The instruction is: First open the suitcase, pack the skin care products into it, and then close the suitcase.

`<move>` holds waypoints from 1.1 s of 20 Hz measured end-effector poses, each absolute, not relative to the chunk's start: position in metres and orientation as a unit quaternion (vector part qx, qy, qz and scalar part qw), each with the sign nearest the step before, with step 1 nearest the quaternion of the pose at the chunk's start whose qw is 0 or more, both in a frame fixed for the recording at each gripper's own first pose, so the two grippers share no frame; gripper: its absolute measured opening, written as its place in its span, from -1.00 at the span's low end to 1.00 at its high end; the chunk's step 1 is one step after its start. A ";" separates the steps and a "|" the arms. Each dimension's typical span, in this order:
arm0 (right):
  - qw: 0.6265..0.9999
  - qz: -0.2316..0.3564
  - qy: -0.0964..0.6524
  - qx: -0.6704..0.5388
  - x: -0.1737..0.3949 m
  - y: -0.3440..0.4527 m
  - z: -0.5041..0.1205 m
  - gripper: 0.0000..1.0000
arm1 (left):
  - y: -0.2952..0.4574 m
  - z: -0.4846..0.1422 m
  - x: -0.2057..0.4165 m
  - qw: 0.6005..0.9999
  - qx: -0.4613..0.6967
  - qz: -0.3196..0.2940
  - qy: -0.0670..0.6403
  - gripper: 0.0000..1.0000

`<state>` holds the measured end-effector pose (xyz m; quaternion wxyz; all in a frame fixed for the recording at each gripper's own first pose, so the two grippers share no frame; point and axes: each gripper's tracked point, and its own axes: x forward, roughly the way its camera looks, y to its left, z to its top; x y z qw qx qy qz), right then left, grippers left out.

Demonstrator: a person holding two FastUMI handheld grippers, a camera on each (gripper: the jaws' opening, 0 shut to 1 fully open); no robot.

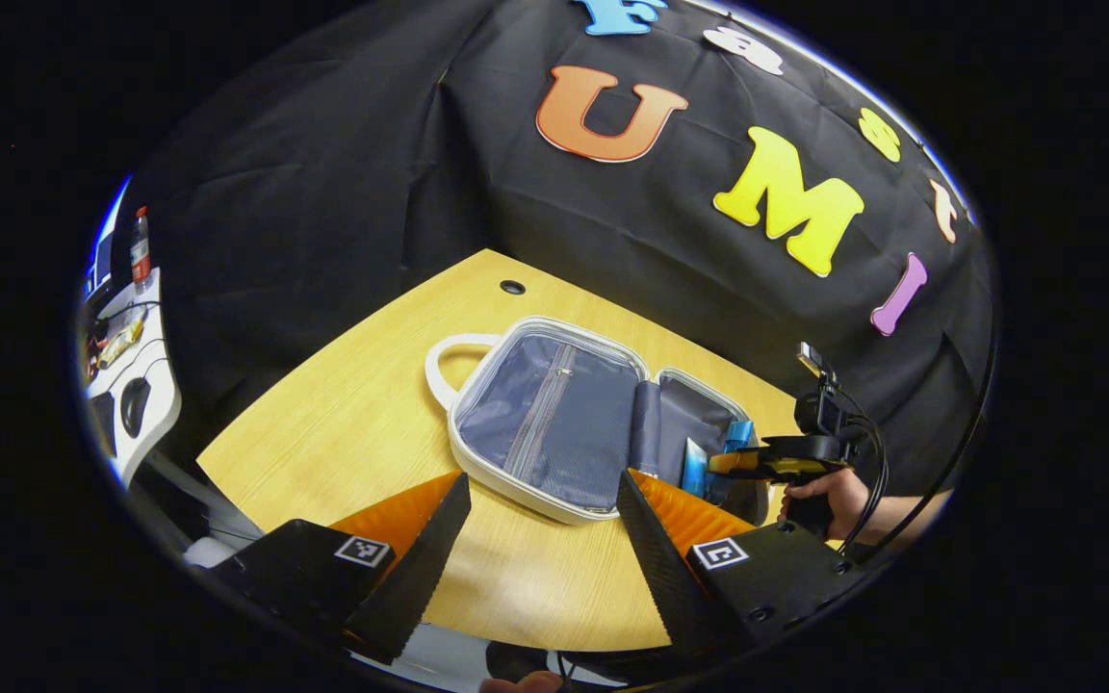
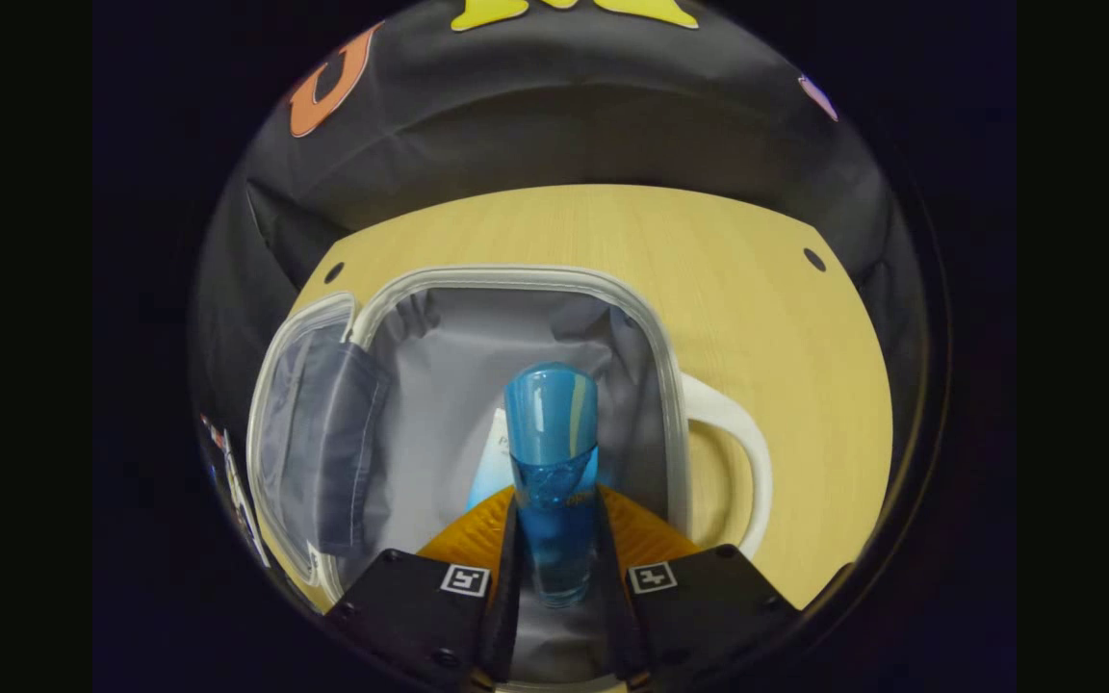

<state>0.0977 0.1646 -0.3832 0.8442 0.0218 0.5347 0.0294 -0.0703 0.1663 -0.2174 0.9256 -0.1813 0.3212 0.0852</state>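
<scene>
1. The right gripper [image 2: 554, 539] fingers clamp the blue bottle [image 2: 552, 452] on both sides, above the open suitcase [image 2: 516, 279] lining.
2. Lower the bottle beside the white tube [image 2: 489, 462], then release.
3. The left gripper [image 1: 540, 539] waits spread wide and empty, short of the suitcase.

Little here can be read. Each hand-held gripper carries square black-and-white coded markers, patterns and not letters: two show on the body of the left hand-held gripper [image 1: 543, 539] in the left gripper view, and two on the right hand-held gripper [image 2: 554, 539] in the right gripper view. The blue bottle [image 2: 551, 452] has a faint orange print low on its clear part, too small and warped to make out. The pale blue tube [image 2: 490, 467] behind it shows a trace of dark lettering near its top, not legible. A bottle [image 1: 140, 245] on the side desk [image 1: 145, 385] has a red label, unreadable at that size.
</scene>
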 end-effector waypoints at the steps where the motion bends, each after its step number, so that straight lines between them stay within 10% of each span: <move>1: 0.839 0.025 0.543 0.016 0.097 0.164 -0.387 -0.29 | 0.165 -0.216 -0.069 0.926 -0.183 0.083 0.321 0.96; 14: 0.837 0.012 0.546 -0.035 0.093 0.161 -0.395 -0.22 | 0.164 -0.201 -0.063 0.935 -0.192 0.060 0.293 0.96; 22: 0.884 0.092 0.457 -0.021 0.071 0.181 -0.312 0.37 | 0.205 -0.199 -0.054 0.949 -0.198 0.055 0.240 0.96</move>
